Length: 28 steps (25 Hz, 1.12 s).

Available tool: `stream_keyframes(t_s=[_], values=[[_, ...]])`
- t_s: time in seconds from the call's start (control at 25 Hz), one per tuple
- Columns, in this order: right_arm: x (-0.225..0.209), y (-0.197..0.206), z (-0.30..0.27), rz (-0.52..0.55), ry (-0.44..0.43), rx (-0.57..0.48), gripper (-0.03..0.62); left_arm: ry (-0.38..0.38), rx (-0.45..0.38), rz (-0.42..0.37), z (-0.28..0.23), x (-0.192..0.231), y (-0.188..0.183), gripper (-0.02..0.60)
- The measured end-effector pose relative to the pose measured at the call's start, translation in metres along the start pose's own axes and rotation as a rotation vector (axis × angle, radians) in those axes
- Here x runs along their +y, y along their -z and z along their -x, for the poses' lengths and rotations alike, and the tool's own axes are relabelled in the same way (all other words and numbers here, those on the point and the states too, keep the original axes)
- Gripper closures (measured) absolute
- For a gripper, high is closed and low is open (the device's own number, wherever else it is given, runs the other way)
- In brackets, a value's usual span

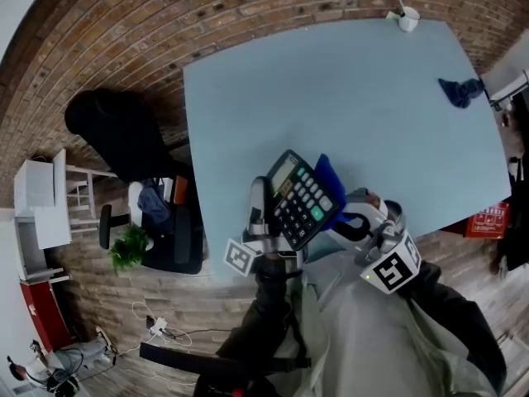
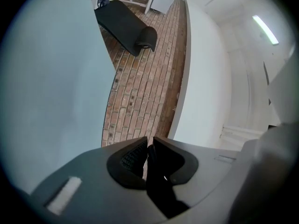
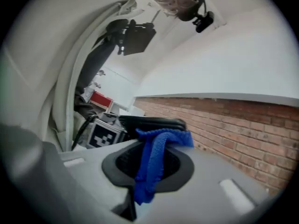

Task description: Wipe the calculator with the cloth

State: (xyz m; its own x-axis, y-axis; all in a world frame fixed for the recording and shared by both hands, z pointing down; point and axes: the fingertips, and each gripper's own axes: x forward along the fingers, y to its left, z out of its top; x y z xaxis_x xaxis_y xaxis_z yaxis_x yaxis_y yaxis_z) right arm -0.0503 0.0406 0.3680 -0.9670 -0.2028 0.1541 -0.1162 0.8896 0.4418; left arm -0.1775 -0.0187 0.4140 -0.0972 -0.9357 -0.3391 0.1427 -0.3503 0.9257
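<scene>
In the head view a black calculator (image 1: 297,198) with grey keys and one green key is held up above the near edge of the pale blue table (image 1: 347,98). My left gripper (image 1: 266,222) is shut on its lower left edge. In the left gripper view the jaws (image 2: 148,148) pinch that thin dark edge of the calculator (image 2: 154,181). A blue cloth (image 1: 331,174) lies against the calculator's right side, and my right gripper (image 1: 343,213) is shut on it. In the right gripper view the cloth (image 3: 156,155) hangs between the right gripper's jaws (image 3: 154,155), with the calculator's black edge (image 3: 149,122) just beyond.
A white cup (image 1: 407,16) stands at the table's far right corner. A second dark blue cloth (image 1: 460,91) lies near the right edge. Left of the table are a black chair (image 1: 124,131), a plant (image 1: 128,248) and a brick floor.
</scene>
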Motion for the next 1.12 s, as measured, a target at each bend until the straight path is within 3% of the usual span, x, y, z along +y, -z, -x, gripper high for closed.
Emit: stream_keyframes(t_s=[0.12, 0.24, 0.48, 0.56, 0.64, 0.8, 0.88, 1.12], values=[[0.038, -0.013, -0.001, 0.065, -0.120, -0.019, 0.542, -0.021, -0.024, 0.009, 0.000, 0.004, -0.001, 0.534], [0.046, -0.021, 0.006, 0.047, -0.143, -0.045, 0.542, -0.017, -0.052, -0.003, 0.001, 0.002, -0.009, 0.534], [-0.020, -0.031, 0.021, -0.055, 0.043, -0.107, 0.545, 0.018, -0.069, -0.026, 0.002, -0.011, -0.019, 0.534], [-0.026, -0.032, 0.023, -0.085, 0.066, -0.115, 0.545, 0.014, -0.070, -0.043, 0.001, -0.012, -0.018, 0.534], [-0.013, -0.037, 0.020, -0.093, 0.018, -0.126, 0.545, 0.002, -0.076, -0.056, 0.001, -0.009, -0.018, 0.534], [0.043, -0.039, 0.010, -0.022, -0.184, -0.087, 0.545, -0.016, -0.076, -0.082, 0.002, -0.005, -0.018, 0.534], [0.053, -0.040, 0.009, -0.018, -0.217, -0.106, 0.545, -0.004, -0.058, -0.064, 0.002, -0.004, -0.016, 0.534], [0.018, -0.024, 0.017, -0.038, -0.106, -0.098, 0.545, 0.079, -0.022, 0.022, 0.003, -0.012, -0.017, 0.532]])
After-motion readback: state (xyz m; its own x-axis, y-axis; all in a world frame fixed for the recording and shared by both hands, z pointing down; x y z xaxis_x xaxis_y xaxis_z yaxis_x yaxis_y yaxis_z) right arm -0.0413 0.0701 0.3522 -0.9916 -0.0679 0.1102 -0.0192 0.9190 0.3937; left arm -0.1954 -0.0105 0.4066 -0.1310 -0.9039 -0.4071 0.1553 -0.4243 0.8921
